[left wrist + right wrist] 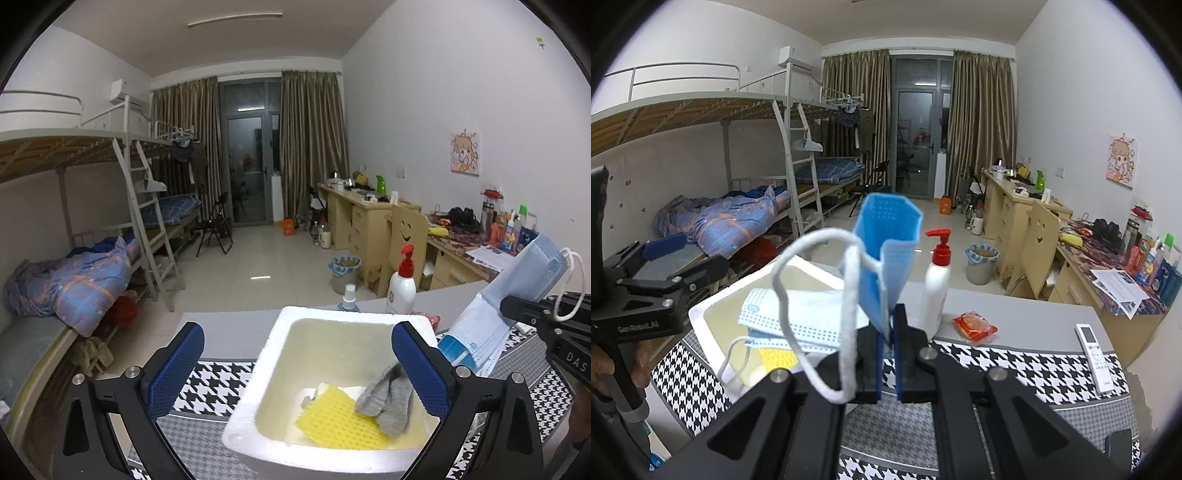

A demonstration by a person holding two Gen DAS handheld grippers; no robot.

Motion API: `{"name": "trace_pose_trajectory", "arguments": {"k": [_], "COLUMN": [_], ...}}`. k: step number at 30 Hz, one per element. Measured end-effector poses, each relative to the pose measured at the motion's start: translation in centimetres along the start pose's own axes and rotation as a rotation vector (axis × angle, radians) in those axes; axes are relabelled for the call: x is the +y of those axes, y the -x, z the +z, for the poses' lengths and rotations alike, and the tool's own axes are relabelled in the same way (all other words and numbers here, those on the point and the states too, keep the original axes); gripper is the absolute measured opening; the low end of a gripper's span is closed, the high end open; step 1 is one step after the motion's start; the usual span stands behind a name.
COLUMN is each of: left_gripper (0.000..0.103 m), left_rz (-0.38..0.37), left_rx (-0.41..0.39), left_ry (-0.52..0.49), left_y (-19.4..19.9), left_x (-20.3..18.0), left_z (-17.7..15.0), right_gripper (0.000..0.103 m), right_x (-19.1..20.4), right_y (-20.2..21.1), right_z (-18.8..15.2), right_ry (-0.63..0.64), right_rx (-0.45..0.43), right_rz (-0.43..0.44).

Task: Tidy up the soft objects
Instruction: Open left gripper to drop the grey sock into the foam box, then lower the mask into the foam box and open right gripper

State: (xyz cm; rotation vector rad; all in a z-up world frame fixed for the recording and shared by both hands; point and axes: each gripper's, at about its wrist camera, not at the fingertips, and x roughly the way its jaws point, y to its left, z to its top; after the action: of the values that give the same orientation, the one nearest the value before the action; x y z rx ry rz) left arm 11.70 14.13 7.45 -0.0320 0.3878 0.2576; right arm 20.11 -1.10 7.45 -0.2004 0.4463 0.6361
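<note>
A white foam box [273, 354] stands on the houndstooth mat; it also shows in the right wrist view [701, 314]. Inside lie a grey sock [388, 398] and a yellow mesh cloth [340, 421]. My left gripper [299, 365] is open and empty, its jaws either side of the box. My right gripper [889, 332] is shut on blue face masks [886, 236] with white ear loops, holding them above the box's right rim. In the left wrist view the masks [509, 291] hang down over the box edge.
A white pump bottle with red top [938, 280], a small spray bottle [349, 297], a red snack packet [975, 326] and a white remote [1095, 356] stand on the grey table. Bunk beds are at left, desks at right.
</note>
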Motion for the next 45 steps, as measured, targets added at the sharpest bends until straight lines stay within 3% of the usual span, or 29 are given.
{"name": "trace_pose_trajectory", "arguments": {"k": [17,36,39,41,45], "left_gripper": [0.102,0.102,0.102,0.102,0.102], "left_rz": [0.081,0.102,0.107,0.107,0.115], "left_rx": [-0.035,-0.035,-0.024,-0.016,0.001], "left_ry": [0.041,0.080,0.091,0.094,0.099], "left_y": [1.7,2.0,1.7,1.5,1.3], "left_x": [3.7,6.2,6.6,6.7,6.8], "left_z": [-1.2,-2.6,-2.9,-3.2,-3.6], "right_gripper": [0.007,0.008,0.026,0.044,0.055], "right_x": [2.9,6.1,6.5,6.8,7.2], "right_y": [-3.1,-7.3,-8.0,-7.9,-7.4], "right_z": [0.8,1.1,1.0,0.6,0.1], "right_ry": [0.046,0.102,0.118,0.130,0.144], "right_rx": [0.042,0.148,0.179,0.180,0.178], "right_rz": [0.067,0.139,0.160,0.155,0.175]}}
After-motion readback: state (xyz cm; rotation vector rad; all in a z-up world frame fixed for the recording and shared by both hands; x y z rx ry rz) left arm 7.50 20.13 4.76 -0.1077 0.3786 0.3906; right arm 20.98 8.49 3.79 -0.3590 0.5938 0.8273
